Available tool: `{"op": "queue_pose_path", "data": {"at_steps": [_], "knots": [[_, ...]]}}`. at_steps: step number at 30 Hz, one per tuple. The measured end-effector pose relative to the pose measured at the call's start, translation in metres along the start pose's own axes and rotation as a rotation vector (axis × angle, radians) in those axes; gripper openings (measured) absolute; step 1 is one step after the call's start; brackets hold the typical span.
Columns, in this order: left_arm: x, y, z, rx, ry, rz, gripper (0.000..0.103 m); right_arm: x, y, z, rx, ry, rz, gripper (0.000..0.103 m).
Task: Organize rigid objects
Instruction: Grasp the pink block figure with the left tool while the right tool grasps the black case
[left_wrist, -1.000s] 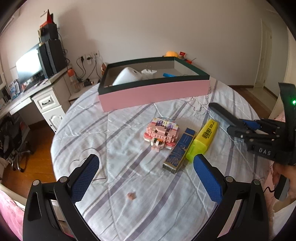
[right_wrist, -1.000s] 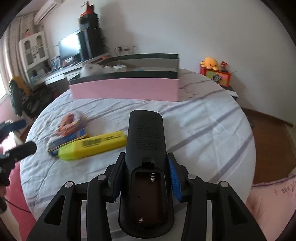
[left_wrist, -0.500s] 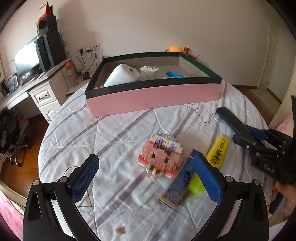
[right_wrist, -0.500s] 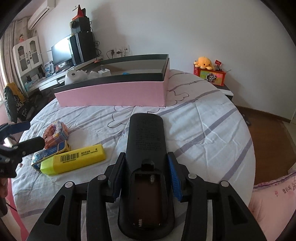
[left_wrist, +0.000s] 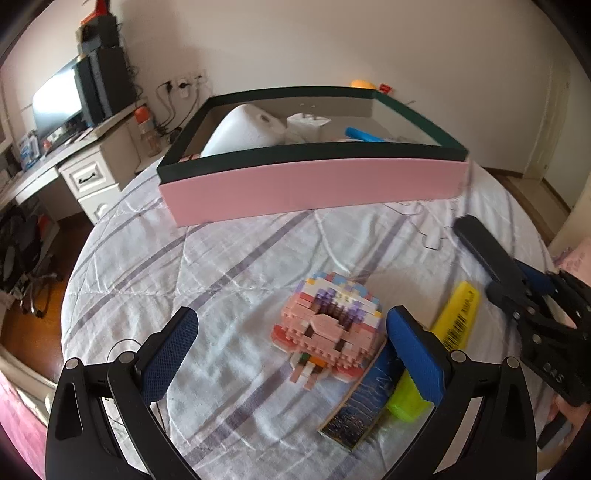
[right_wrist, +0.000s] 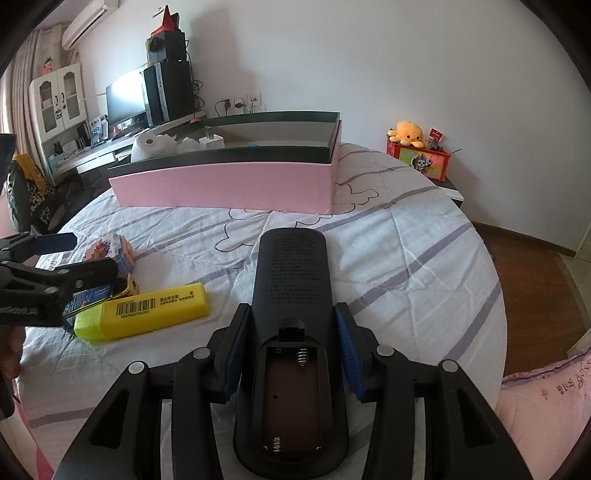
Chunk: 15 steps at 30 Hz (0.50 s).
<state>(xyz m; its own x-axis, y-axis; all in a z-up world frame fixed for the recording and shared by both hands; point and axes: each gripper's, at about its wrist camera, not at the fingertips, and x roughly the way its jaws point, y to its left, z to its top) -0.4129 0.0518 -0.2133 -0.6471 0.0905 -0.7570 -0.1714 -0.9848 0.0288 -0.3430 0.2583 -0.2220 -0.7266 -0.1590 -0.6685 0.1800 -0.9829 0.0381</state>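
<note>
Over the last second the left gripper (left_wrist: 291, 350) has swung in over the loose pile, so that in the left wrist view the pink brick model (left_wrist: 327, 334), which sat at mid-frame a second ago, now lies low in the frame between the two wide-spread blue pads and closer to the right-hand pad, with neither pad touching it yet. The blue-and-gold box (left_wrist: 364, 402) and the yellow highlighter (left_wrist: 448, 339), which lay clear to the right of the model before, are now partly hidden behind the right-hand pad. The pink storage box (left_wrist: 314, 188) has grown larger across the upper middle of the frame, with a white roll (left_wrist: 240, 131), a white charger (left_wrist: 308, 123) and a blue pen (left_wrist: 364, 134) already inside. The right gripper (right_wrist: 291, 354) has hardly shifted: in its own view its jaws stay pinched on the sides of the black remote (right_wrist: 293, 295), which fills the lower centre of the frame with its battery bay uncovered and its far end pointing toward the storage box. Judging from this, the left side is lining up for the brick model as its next pick, while the remote is held ready and not yet placed; three items remain on the striped bedspread (right_wrist: 406, 258).
</note>
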Motion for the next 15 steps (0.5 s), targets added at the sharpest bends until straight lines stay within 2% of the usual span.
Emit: {"op": "queue_pose_path", "data": {"at_steps": [4, 6, 10, 14, 15], "knots": [[0.0066, 0.0042, 0.0008, -0.031, 0.021, 0.014, 0.103, -0.0004, -0.0001, 0.0, -0.001, 0.0, 0.0, 0.046], [0.01, 0.0044, -0.0009, -0.015, 0.024, 0.048, 0.103, -0.0003, 0.0, 0.0, -0.002, 0.0, -0.001, 0.046], [0.0098, 0.0029, -0.0051, 0.043, 0.014, 0.116, 0.096, -0.0008, -0.0007, -0.0003, -0.002, 0.0, -0.001, 0.046], [0.0105, 0.0102, -0.0077, 0.019, 0.018, 0.065, 0.093, -0.001, -0.0002, -0.0004, -0.004, 0.0, -0.002, 0.046], [0.0103, 0.0106, -0.0085, 0.018, 0.016, 0.052, 0.089, -0.0009, -0.0004, -0.0002, -0.004, 0.0, -0.003, 0.046]]}}
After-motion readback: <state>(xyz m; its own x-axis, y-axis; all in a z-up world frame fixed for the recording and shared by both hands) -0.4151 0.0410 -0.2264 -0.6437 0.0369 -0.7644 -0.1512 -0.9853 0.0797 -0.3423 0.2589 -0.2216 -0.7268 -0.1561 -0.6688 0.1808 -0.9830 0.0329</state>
